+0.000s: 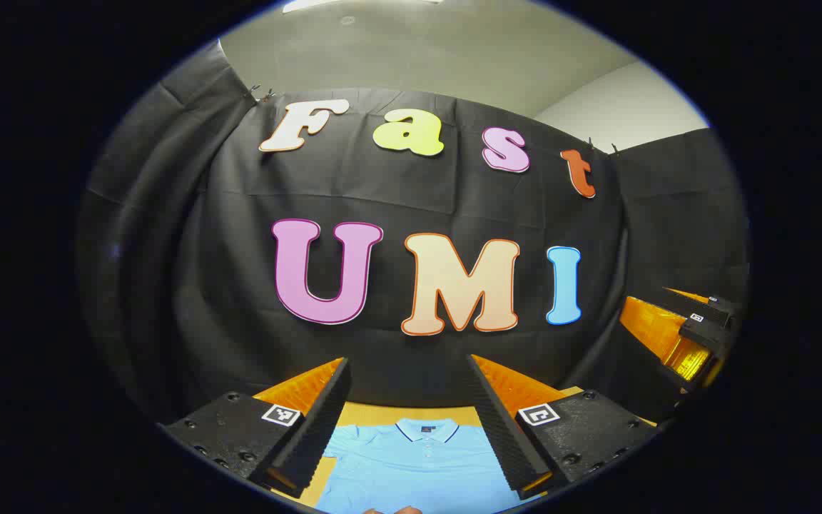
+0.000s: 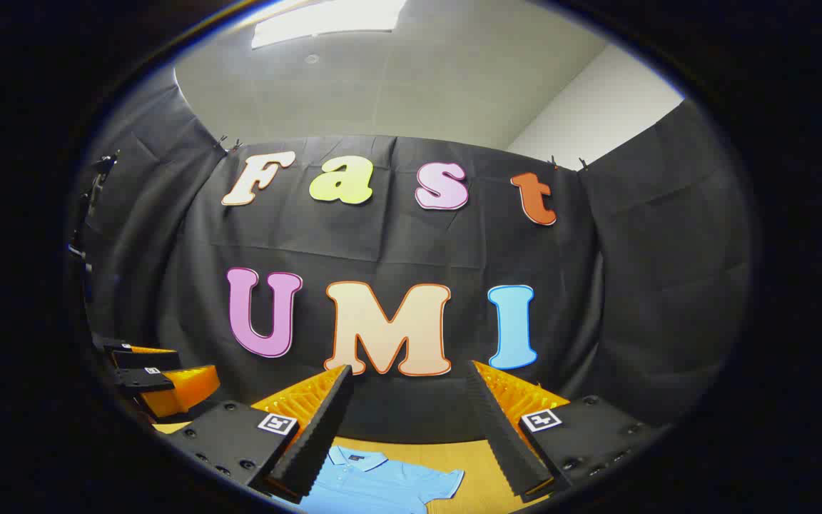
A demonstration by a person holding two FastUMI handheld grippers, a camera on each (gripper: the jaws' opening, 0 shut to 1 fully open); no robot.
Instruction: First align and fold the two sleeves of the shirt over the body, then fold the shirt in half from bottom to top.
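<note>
Light blue shirt (image 1: 411,464) with dark-trimmed collar, tan wooden table (image 2: 482,457)

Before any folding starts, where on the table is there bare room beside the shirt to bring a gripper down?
Bare table lies right of the shirt, past its spread sleeve, and in a strip between the collar and the booth wall. The shirt covers the middle. Both grippers, left gripper and right gripper, hang open above it.

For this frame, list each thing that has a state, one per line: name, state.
Shirt: lying flat on the table, collar toward the wall, sleeve spread out, not yet folded.
Left gripper: open, above the shirt, holding nothing.
Right gripper: open, holding nothing.
</note>
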